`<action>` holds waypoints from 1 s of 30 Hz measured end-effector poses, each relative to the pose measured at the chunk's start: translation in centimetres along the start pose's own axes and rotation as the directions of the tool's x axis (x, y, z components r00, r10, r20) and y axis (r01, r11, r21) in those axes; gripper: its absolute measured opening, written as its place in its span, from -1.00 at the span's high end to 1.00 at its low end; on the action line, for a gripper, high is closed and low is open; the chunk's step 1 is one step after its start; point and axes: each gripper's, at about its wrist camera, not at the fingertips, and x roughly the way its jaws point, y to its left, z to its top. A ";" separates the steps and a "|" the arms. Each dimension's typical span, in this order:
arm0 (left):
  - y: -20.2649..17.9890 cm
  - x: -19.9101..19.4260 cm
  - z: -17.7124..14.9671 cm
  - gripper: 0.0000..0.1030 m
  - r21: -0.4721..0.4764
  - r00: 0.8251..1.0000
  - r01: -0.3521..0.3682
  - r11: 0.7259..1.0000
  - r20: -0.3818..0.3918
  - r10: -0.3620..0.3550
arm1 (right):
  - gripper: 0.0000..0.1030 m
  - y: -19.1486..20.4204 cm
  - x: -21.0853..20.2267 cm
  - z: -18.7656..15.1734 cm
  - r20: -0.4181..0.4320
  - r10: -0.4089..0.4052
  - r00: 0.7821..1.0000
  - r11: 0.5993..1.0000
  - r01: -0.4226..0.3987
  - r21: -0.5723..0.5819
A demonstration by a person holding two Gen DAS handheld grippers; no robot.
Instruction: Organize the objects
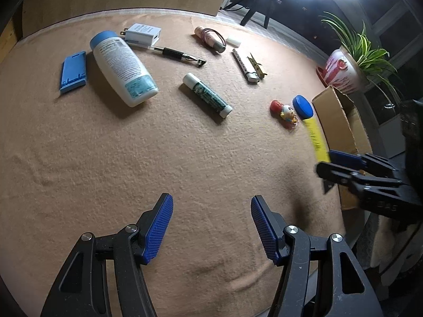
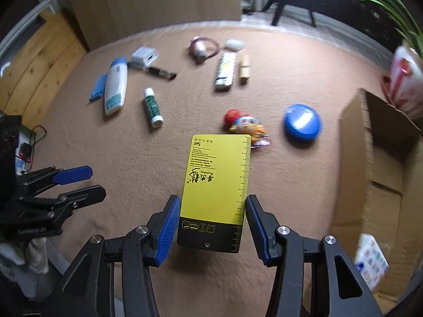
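A: Two tongs are in your hands. Your right tongs (image 2: pixel 210 224) are clenched on the yellow card (image 2: pixel 218 179), pads against both long edges, its black end between the pads, its yellow end reaching toward the toy figure (image 2: pixel 244 125). The card hangs clear above the tabletop (image 2: pixel 105 142).

B: And your left tongs (image 1: pixel 211 227)?

A: Released, nothing between the pads; they hover over a bare stretch of cloth near the tabletop's near edge.

B: Where is open room?

A: Between the green tube (image 1: pixel 207 95) and your left tongs the cloth lies bare. Clutter sits toward the far edge: white bottle (image 1: pixel 123 67), blue holder (image 1: pixel 73 71), charger (image 1: pixel 142 35), pen (image 1: pixel 179 54), lighter (image 1: pixel 244 64) just beside the clothespin (image 1: pixel 257 66).

B: And the right edge?

A: The cardboard box (image 2: pixel 380 158) stands open there, flaps raised, just beyond the blue lid (image 2: pixel 302 122). The potted plant (image 1: pixel 346 66) stands behind the box.
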 end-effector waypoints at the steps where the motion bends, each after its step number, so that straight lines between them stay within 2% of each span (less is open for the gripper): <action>1: -0.1 0.1 0.1 -0.25 0.004 1.000 0.000 1.000 -0.001 0.000 | 0.09 -0.6 -0.8 -0.2 0.014 -0.007 1.000 1.000 0.006 0.011; 10: -2.4 0.4 1.0 -0.25 0.056 1.000 -0.003 0.998 -0.003 0.003 | 0.09 -4.8 -5.0 -2.0 0.089 -0.089 0.992 0.991 0.079 0.108; 18: -4.7 1.4 1.7 -0.25 0.096 1.000 0.008 0.995 -0.016 -0.006 | 0.09 -11.6 -7.0 -2.7 0.100 -0.205 0.974 0.958 0.178 0.225; 24: -5.8 1.8 2.0 -0.25 0.114 1.000 0.011 0.993 -0.023 -0.008 | 0.09 -14.3 -6.7 -2.9 0.087 -0.236 0.968 0.939 0.204 0.276; 26: -6.0 1.9 2.1 -0.25 0.116 1.000 0.009 0.993 -0.023 -0.006 | 0.08 -14.8 -6.6 -2.9 0.101 -0.214 0.972 0.941 0.177 0.290; 28: -6.1 1.9 2.2 -0.25 0.116 1.000 0.008 0.993 -0.023 -0.005 | -0.07 -15.1 -6.5 -2.8 0.104 -0.191 0.976 0.938 0.150 0.311; 29: -6.1 1.9 2.2 -0.25 0.115 1.000 0.006 0.993 -0.022 -0.003 | -0.26 -15.3 -6.5 -2.8 0.103 -0.201 0.974 0.932 0.158 0.326; 30: -6.1 1.9 2.2 -0.25 0.113 1.000 0.005 0.994 -0.022 -0.002 | -0.33 -15.4 -6.6 -2.7 0.109 -0.212 0.971 0.928 0.165 0.334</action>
